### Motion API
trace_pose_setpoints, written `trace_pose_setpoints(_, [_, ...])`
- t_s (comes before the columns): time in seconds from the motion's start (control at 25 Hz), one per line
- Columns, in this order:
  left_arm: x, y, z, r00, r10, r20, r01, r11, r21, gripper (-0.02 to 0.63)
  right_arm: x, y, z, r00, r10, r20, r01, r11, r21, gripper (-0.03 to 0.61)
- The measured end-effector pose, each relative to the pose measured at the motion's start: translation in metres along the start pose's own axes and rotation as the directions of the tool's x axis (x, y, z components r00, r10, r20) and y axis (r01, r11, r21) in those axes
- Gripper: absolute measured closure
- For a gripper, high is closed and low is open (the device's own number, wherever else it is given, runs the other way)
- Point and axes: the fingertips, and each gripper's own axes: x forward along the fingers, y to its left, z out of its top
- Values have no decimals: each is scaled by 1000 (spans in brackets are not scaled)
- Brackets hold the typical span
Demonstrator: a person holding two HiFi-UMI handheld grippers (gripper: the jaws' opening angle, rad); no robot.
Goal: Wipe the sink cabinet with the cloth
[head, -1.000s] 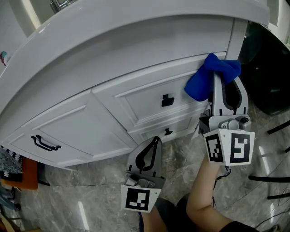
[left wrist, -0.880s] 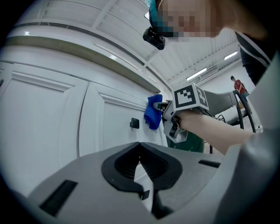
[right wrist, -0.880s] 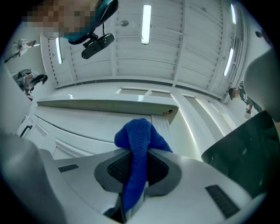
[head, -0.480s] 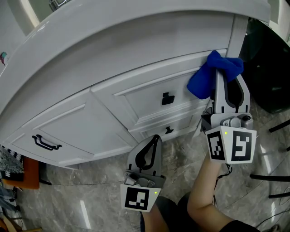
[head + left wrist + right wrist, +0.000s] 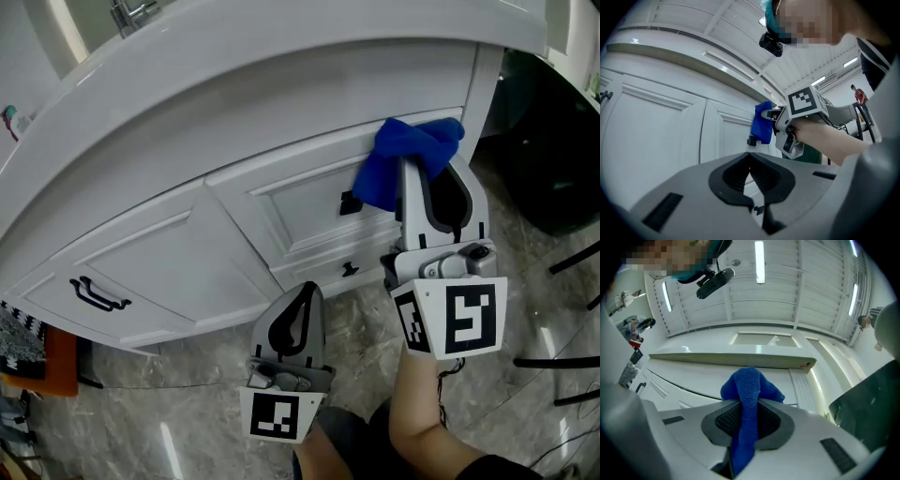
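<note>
Blue cloth (image 5: pixel 408 150) sits bunched in the clenched jaws of the right gripper (image 5: pixel 427 178). It lies against the upper drawer front of the white sink cabinet (image 5: pixel 178 248), just beside the dark handle (image 5: pixel 347 203). The left gripper (image 5: pixel 302 300) hangs lower, off the cabinet, its jaws closed together on nothing.

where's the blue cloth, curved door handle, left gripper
blue cloth (image 5: pixel 401 155), head view, its bunched middle
curved door handle (image 5: pixel 97 297), head view, middle of the black bar
left gripper (image 5: pixel 307 291), head view, between its fingertips
</note>
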Motion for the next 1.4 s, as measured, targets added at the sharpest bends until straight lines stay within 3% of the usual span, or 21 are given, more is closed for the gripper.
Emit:
trace_pose_setpoints(0.12, [-8, 7, 9, 1000, 2, 24, -3, 999, 44, 609, 3, 36, 9, 995, 95, 15, -96, 995, 36, 518])
trace_pose_setpoints(0.32, [-21, 23, 11, 999, 45, 10, -45, 998, 45, 609, 2, 90, 21, 976, 216, 30, -218, 973, 81, 518])
trace_pose_setpoints(0.52, [-31, 33, 13, 997, 79, -1, -79, 996, 39, 609, 0, 139, 20, 942, 335, 16, -332, 923, 195, 518])
trace_pose_setpoints(0.68, [-36, 39, 13, 995, 100, -8, -99, 994, 53, 609, -1, 168, 4, 911, 412, -28, -396, 891, 222, 518])
trace_pose_setpoints(0.8, [-41, 45, 12, 993, 112, -24, -110, 992, 58, 609, 1, 175, -12, 903, 426, -65, -402, 887, 229, 518])
trace_pose_setpoints(1.0, [-50, 54, 17, 993, 120, -9, -119, 992, 43, 609, 5, 172, -18, 911, 412, -24, -389, 878, 280, 518])
trace_pose_setpoints(1.24, [-51, 57, 15, 991, 132, -24, -130, 989, 69, 609, 6, 172, -16, 919, 395, -21, -378, 893, 244, 518])
trace_pose_setpoints(1.4, [-44, 52, 10, 990, 129, -57, -121, 985, 122, 609, -1, 176, -29, 908, 407, -103, -389, 908, 158, 518])
